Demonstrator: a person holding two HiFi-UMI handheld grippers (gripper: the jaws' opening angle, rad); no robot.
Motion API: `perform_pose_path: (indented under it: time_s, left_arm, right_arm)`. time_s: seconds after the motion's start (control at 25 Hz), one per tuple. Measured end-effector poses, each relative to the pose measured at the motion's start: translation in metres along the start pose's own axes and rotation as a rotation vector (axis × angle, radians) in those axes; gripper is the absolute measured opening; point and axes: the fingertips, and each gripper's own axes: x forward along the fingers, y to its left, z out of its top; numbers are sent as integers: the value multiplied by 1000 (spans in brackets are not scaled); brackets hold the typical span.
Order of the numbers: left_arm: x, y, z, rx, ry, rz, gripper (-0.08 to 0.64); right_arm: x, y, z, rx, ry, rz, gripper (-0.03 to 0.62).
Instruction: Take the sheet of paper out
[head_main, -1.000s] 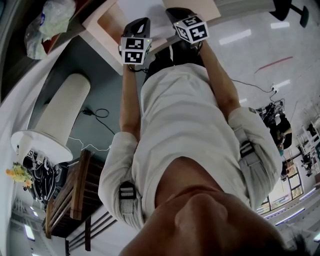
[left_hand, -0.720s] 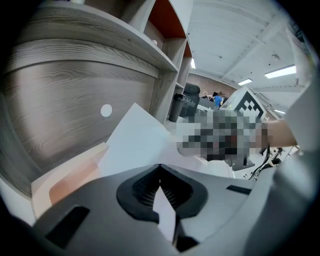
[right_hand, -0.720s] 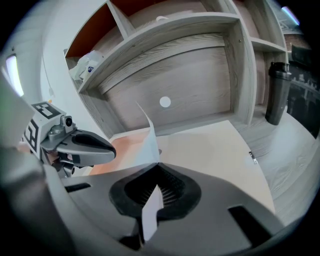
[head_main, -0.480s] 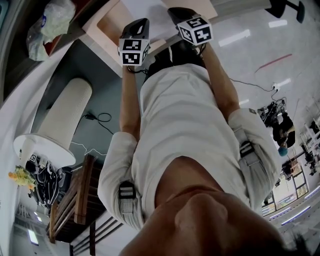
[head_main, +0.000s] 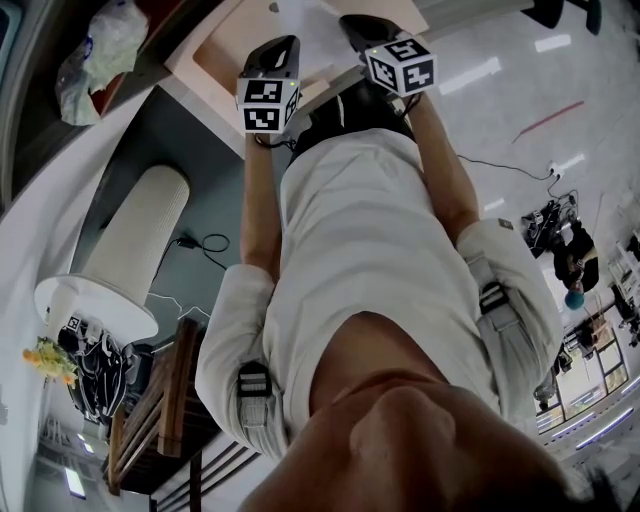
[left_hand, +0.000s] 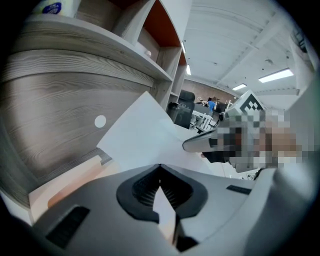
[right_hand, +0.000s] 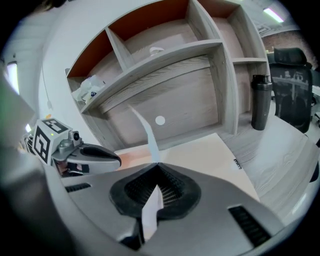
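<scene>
Now my right hand-held gripper (head_main: 352, 24) sits a bit more right. It and the left hand-held gripper (head_main: 284, 44) pinch one paper (left_hand: 145, 135) over the wood counter (right_hand: 280, 150), by shelves (right_hand: 170, 60).

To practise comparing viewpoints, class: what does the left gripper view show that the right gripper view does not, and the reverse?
Only the left gripper view: the sheet of paper seen broadside, and the right tongs from outside. Only the right gripper view: the left tongs from outside, an upright dark bottle, and the sheet edge-on. Both: the wooden shelf unit, and that view's own tongs shut on the sheet.
</scene>
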Motion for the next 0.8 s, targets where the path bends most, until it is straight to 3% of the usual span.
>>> perform_pose_path:
  time_s: [0.8]
  left_arm:
    - [-63,-8,54,-9,-172,39,11]
  right_arm:
    - [-48,52,41,-81,-126,52,20]
